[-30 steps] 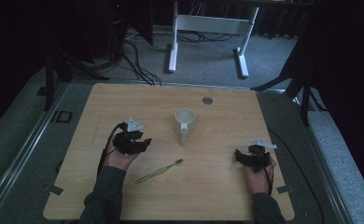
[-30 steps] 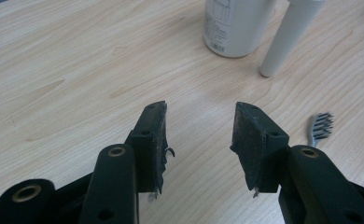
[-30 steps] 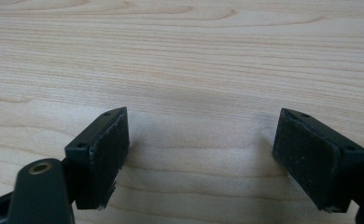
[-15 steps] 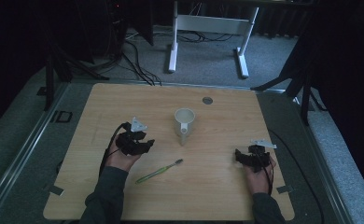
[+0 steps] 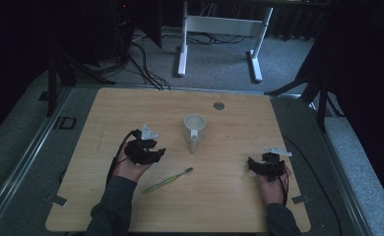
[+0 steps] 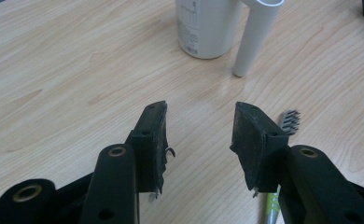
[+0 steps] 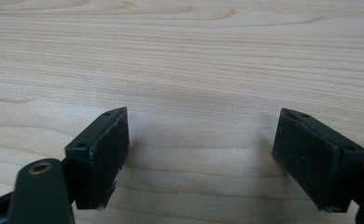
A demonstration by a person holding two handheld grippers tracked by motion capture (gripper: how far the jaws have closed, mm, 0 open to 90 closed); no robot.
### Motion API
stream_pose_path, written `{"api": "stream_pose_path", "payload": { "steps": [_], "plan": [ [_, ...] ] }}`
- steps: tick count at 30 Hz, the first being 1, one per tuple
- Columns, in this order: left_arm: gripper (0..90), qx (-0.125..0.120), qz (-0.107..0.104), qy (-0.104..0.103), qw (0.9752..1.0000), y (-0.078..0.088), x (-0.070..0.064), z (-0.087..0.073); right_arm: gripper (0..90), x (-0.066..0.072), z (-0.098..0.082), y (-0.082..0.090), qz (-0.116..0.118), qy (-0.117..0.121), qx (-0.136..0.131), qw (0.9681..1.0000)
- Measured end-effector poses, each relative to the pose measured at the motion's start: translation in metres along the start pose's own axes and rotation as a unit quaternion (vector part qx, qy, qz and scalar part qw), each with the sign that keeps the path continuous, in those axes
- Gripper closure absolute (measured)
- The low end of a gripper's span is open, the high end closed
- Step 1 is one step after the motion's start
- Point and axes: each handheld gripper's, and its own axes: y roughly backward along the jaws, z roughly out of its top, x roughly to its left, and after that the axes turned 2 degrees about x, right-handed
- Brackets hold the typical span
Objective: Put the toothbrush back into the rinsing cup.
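Observation:
A white mug stands upright mid-table, its handle pointing toward the person. A green toothbrush lies flat in front of it, bristle head toward the mug. My left gripper hovers left of the mug, just beyond the toothbrush. Its jaws are open with only bare wood between them. The toothbrush head peeks out beside the right-hand jaw. My right gripper rests at the table's right side, pointing left, jaws open wide over bare wood.
A small grey round disc sits in the wooden table behind the mug. Bits of tape mark the front corners. Beyond the far edge stand white desk legs and cables on the floor.
My left gripper has shifted slightly to the right, toward the mug and toothbrush. The right gripper has stayed still.

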Motion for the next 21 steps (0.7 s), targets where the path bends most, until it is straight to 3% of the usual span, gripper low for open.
{"api": "stream_pose_path", "payload": {
  "steps": [21],
  "plan": [
    [57.1,0.012,-0.017,-0.02,0.9996,0.002,-0.011,0.006,18.0,0.0,0.0,0.0,0.0,0.0,0.0,1.0]
  ]
}}
